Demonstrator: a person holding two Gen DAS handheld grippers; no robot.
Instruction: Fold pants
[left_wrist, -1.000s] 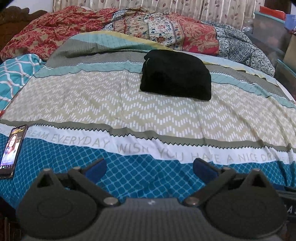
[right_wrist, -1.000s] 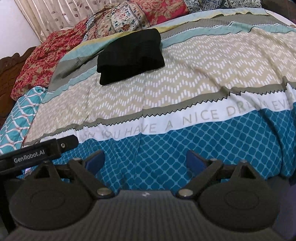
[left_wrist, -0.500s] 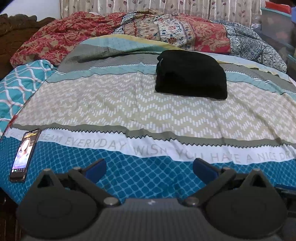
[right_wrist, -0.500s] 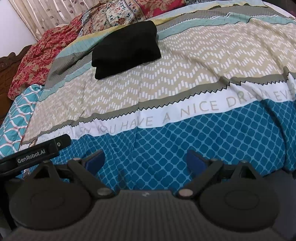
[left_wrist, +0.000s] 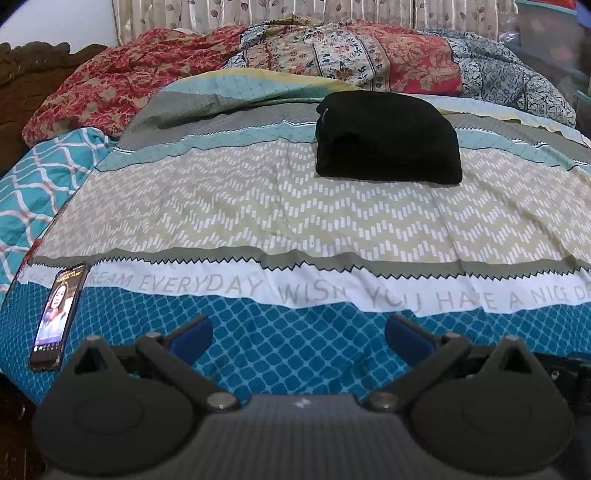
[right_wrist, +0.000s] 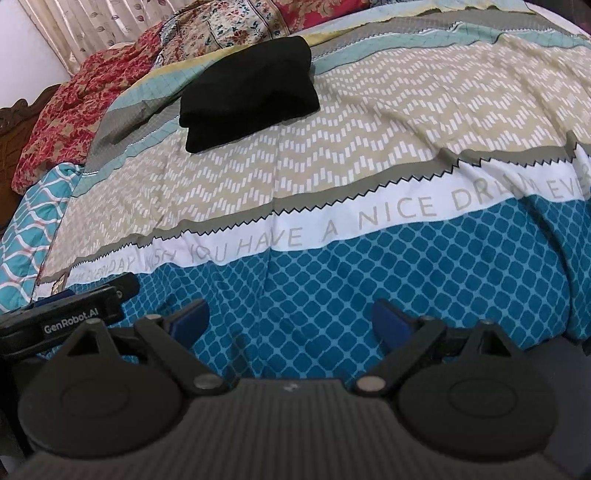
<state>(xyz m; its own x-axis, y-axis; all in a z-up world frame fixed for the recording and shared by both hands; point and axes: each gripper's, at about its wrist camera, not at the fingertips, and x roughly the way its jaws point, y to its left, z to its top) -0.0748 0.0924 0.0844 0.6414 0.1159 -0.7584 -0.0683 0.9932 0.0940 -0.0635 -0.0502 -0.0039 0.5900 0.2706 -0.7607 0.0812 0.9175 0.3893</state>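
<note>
The black pants (left_wrist: 388, 138) lie folded into a compact bundle on the far part of the bed, on the grey and teal stripes; the right wrist view shows the same black pants (right_wrist: 249, 92) at upper left. My left gripper (left_wrist: 298, 334) hangs open over the blue-patterned near edge of the bedspread, far short of the pants, with nothing between its blue pads. My right gripper (right_wrist: 290, 321) is also open and empty above the same blue band. The left gripper's black body (right_wrist: 70, 317) shows at the left of the right wrist view.
A phone (left_wrist: 59, 315) with a lit screen lies at the bed's near left edge. The patterned bedspread (left_wrist: 295, 221) covers the bed. Rumpled red floral quilts (left_wrist: 332, 62) are piled at the back before a curtain. A dark wooden headboard (left_wrist: 33, 74) stands at left.
Both grippers stay open and have drifted slightly. In the left wrist view the pants and phone have shifted to the right; in the right wrist view the pants have shifted up and left.
</note>
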